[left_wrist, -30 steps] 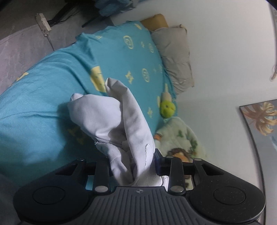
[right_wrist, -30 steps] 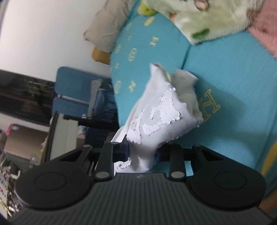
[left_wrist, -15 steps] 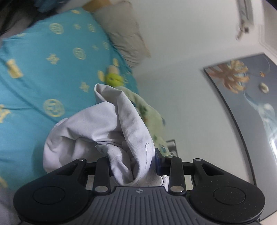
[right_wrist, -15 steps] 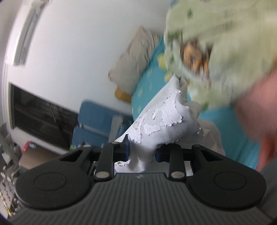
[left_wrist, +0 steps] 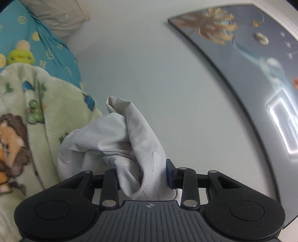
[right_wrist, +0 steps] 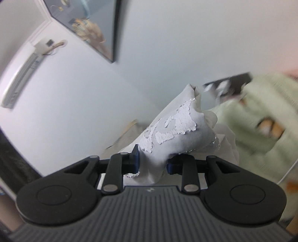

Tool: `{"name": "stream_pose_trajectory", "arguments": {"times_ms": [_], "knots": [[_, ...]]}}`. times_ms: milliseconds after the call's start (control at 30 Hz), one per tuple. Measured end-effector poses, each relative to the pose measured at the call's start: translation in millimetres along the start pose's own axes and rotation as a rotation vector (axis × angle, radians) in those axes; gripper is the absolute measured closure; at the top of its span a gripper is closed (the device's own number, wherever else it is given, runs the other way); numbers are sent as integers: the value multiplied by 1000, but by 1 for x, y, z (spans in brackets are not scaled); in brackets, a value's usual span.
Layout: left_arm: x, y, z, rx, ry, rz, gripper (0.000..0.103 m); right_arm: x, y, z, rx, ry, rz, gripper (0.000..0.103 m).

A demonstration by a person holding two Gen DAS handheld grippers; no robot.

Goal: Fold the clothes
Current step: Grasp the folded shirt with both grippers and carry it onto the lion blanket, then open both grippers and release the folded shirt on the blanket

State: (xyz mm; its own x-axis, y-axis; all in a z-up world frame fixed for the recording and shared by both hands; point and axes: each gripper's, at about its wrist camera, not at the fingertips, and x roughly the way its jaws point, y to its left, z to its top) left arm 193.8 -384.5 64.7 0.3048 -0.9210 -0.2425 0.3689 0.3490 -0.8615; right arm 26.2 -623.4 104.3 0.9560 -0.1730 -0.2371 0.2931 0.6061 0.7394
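Note:
A white garment (left_wrist: 119, 141) bunches up between the fingers of my left gripper (left_wrist: 143, 176), which is shut on it. The same white garment (right_wrist: 173, 134), with a cracked white print on it, is pinched in my right gripper (right_wrist: 152, 162), also shut. Both grippers are tilted upward, so the cloth stands against the pale wall. Most of the garment hangs out of sight below the grippers.
A pale green fleece blanket (left_wrist: 28, 115) with a lion print lies on the turquoise bed sheet (left_wrist: 54, 52), beside a green plush toy (left_wrist: 20, 55) and a grey pillow (left_wrist: 55, 16). A framed picture (left_wrist: 251, 61) hangs on the wall. An air conditioner (right_wrist: 24, 78) sits high up.
Both grippers have swung upward with the garment. The bed has dropped out of most of each view and the wall, the picture and the air conditioner have come in.

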Motion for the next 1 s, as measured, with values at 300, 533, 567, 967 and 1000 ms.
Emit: {"name": "stream_pose_trajectory", "arguments": {"times_ms": [300, 533, 567, 967, 1000], "knots": [[11, 92, -63, 83, 189, 40, 67, -1, -90, -74, 32, 92, -86, 73], [-17, 129, -100, 182, 221, 62, 63, -27, -100, -136, 19, 134, -108, 73], [-16, 131, -103, 206, 223, 73, 62, -26, -102, -142, 1, 137, -122, 72], [-61, 55, -107, 485, 154, 233, 13, -68, -83, -133, 17, 192, -250, 69], [-72, 45, -108, 504, 138, 236, 11, -76, -80, -131, 8, 185, -249, 69]]}}
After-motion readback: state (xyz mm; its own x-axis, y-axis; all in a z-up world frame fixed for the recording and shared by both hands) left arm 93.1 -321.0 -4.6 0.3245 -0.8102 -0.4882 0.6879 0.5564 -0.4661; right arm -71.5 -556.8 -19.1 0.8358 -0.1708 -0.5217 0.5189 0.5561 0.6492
